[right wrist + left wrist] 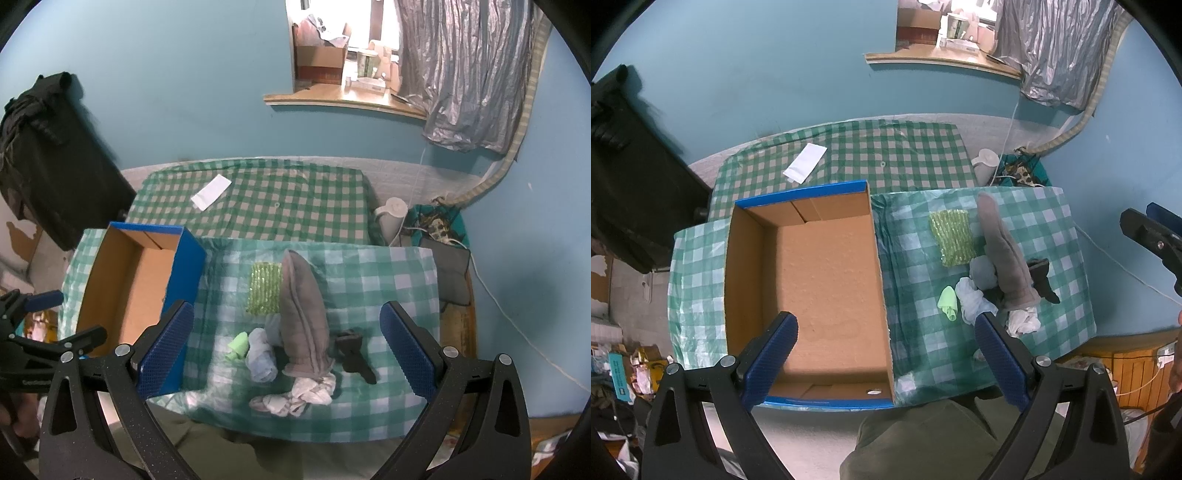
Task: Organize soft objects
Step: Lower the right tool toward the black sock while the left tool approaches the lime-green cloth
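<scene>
An open cardboard box [827, 266] with blue outer walls sits on the checked cloth, and it also shows in the right wrist view [129, 288]. Right of it lies a pile of soft things: a long grey mitt [303, 314], a green sequined patch [264, 288], a light green sock [238, 345], a pale blue roll [260, 360], white cloths [303, 397] and a dark sock [354, 354]. My left gripper [886, 354] is open above the box's near right wall. My right gripper [286, 347] is open above the pile, holding nothing.
A white envelope [210, 192] lies on the far checked table [295, 199]. A white jug [391, 214] and cables stand at the right. A dark cabinet [48, 155] stands at the left, against the blue wall.
</scene>
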{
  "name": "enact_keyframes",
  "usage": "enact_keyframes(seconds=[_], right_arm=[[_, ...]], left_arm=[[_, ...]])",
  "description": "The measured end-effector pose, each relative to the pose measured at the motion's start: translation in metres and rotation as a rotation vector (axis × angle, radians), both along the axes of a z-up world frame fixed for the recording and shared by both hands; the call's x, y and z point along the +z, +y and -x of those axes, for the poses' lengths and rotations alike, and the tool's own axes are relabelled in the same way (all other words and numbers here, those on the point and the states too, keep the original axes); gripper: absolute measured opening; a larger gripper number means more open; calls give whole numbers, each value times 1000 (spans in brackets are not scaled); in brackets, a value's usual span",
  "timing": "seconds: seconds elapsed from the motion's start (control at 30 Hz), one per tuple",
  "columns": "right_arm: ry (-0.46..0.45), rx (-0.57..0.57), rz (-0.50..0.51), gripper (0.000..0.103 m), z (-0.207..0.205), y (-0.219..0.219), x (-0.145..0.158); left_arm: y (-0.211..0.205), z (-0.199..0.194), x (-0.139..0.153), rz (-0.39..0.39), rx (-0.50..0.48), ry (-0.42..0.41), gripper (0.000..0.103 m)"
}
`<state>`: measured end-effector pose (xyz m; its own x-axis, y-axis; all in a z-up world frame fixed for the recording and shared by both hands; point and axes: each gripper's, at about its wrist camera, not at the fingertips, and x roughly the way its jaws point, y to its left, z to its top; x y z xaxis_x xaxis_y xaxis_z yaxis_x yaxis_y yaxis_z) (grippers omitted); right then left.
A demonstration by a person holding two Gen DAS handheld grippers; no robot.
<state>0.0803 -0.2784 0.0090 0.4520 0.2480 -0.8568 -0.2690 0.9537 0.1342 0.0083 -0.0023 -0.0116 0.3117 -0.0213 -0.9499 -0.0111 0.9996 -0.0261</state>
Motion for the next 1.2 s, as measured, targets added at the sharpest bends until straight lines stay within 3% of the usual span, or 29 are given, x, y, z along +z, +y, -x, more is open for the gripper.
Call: enact_keyframes(seconds=[0.4,1.2], right_arm=[[6,-1,-1,101,2,-1,-4],[62,-16,38,101,-25,-58,-28]], left_arm=[[-2,-1,-2,-5,-6,7,97],[-40,-26,-45,-65,-67,88,97]])
